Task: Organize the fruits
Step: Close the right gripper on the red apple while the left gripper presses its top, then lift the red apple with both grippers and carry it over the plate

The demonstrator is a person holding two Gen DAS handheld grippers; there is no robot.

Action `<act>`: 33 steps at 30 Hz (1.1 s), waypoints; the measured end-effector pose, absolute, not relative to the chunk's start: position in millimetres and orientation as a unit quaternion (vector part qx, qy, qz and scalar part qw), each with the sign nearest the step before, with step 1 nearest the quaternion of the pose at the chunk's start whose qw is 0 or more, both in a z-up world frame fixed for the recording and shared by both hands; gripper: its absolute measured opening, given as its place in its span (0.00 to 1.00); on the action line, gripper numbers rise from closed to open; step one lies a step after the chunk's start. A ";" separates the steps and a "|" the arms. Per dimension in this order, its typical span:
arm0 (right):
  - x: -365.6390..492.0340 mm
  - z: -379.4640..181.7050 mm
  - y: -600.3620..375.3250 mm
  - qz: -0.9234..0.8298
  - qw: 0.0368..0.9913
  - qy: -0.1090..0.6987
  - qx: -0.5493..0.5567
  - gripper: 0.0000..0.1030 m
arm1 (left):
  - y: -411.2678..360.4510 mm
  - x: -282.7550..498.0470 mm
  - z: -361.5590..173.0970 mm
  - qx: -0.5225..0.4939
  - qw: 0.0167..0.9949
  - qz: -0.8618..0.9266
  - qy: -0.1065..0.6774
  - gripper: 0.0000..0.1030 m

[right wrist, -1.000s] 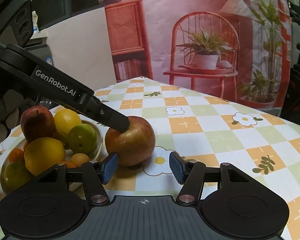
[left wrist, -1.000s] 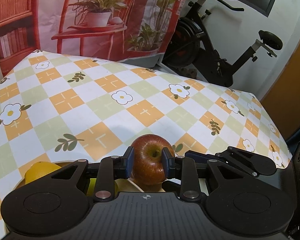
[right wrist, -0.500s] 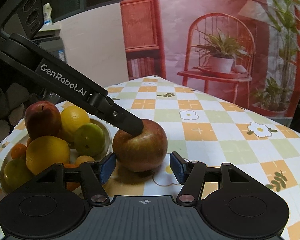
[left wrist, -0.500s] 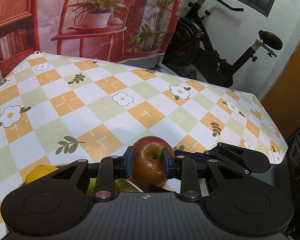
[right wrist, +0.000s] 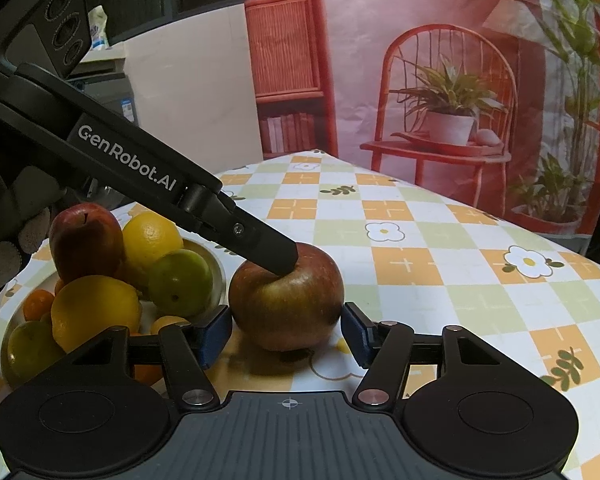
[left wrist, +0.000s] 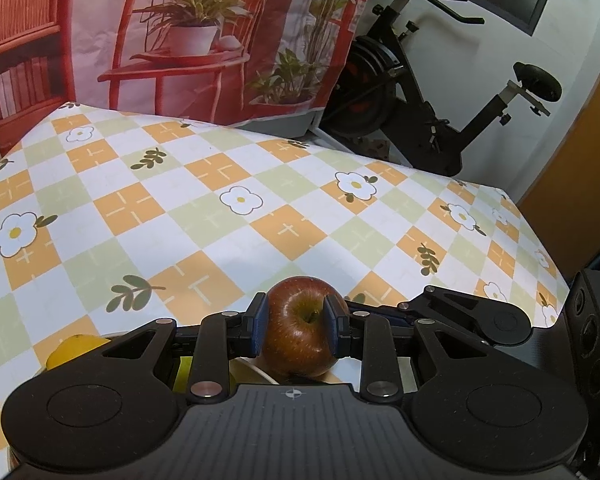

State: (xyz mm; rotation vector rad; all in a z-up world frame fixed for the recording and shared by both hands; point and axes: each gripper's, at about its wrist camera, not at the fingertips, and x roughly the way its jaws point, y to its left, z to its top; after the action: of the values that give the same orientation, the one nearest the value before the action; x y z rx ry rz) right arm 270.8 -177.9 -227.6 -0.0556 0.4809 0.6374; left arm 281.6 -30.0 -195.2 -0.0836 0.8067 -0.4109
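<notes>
Red apple (left wrist: 298,326) sits pinched in my left gripper (left wrist: 296,330); my right gripper (right wrist: 286,334) spreads around it, its underside hidden from both views.

Bare checked counter (left wrist: 228,216) across the whole middle and upper part of the left wrist frame. In the right wrist frame, open cloth to the right and beyond; bowl (right wrist: 216,268) heaped with fruit blocking the left side, apple (right wrist: 288,304) centre frame between the spread jaws, left gripper (right wrist: 288,258) slanting in from upper left onto it.
</notes>
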 end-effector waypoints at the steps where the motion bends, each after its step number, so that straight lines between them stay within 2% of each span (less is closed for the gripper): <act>1: 268.9 -227.4 -179.7 0.310 0.921 0.234 -0.022 0.54 | -30.0 281.4 -195.3 -0.043 0.897 -0.201 0.391 0.30; 15: 252.1 -226.5 -191.1 0.295 0.925 0.240 -0.012 0.55 | -32.8 278.1 -199.0 -0.051 0.880 -0.234 0.409 0.31; 23: 260.6 -226.7 -181.4 0.295 0.924 0.242 -0.031 0.61 | -32.3 277.9 -200.0 -0.051 0.880 -0.235 0.409 0.31; 33: 256.8 -227.7 -184.2 0.294 0.925 0.241 -0.021 0.59 | -33.4 277.4 -199.2 -0.050 0.879 -0.241 0.409 0.31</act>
State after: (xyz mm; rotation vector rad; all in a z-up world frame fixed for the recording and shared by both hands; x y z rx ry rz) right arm 256.8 -184.2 -227.7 -0.0422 0.4941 0.6037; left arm 277.4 -33.4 -199.2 -0.1039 0.8537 -0.5020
